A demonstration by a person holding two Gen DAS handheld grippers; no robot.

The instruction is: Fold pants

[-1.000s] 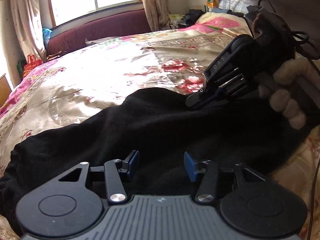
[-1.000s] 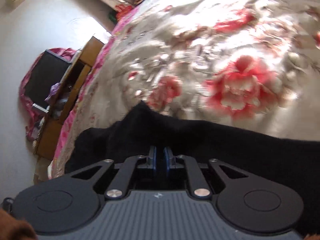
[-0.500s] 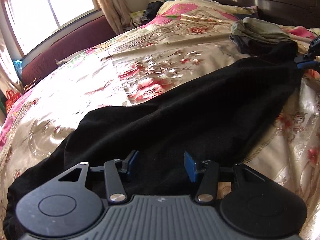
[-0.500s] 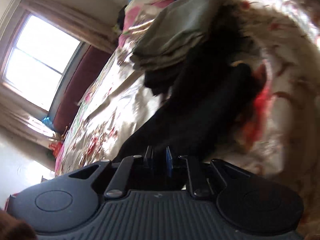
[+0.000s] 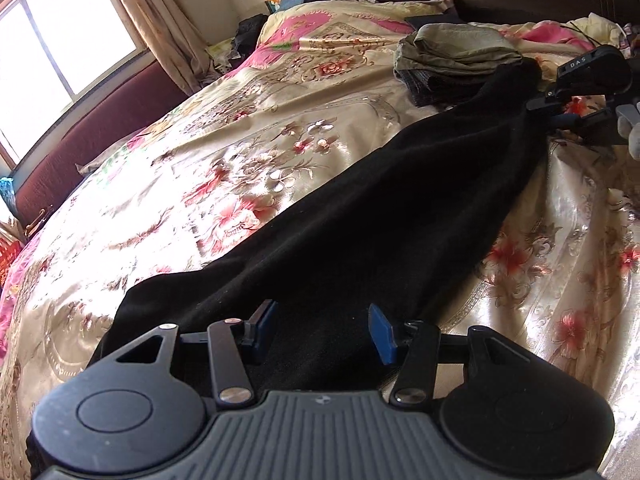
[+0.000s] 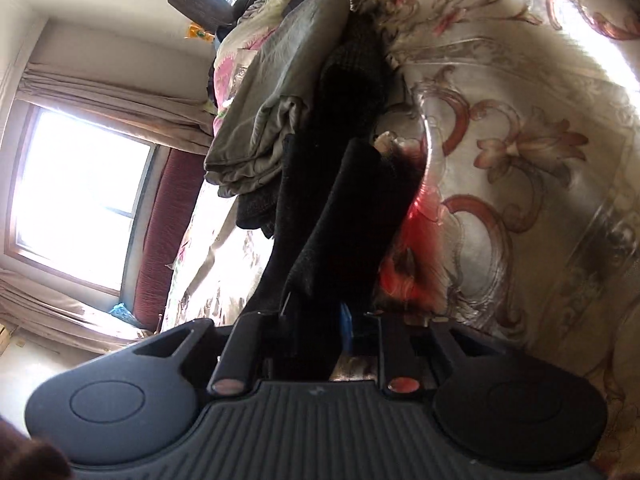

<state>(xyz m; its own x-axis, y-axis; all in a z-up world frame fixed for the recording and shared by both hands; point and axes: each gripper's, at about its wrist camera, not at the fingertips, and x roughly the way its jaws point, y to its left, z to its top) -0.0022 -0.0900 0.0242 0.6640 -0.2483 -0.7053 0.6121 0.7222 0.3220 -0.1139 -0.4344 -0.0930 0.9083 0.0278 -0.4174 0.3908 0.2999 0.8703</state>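
Since a second ago the right tool (image 5: 568, 114) has swung from mid-frame to the upper right of the left view, stretching the black pants (image 5: 380, 216) diagonally across the floral bed (image 5: 260, 128). The left tool (image 5: 322, 330) hovers half open over the lower pant end, gripping nothing. "DAS" reads on the right tool; only the right view shows its jaws (image 6: 316, 322) opening with black cloth between them, beside folded olive clothes (image 6: 272, 100).

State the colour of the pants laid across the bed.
Black pants; clearest in the left wrist view.
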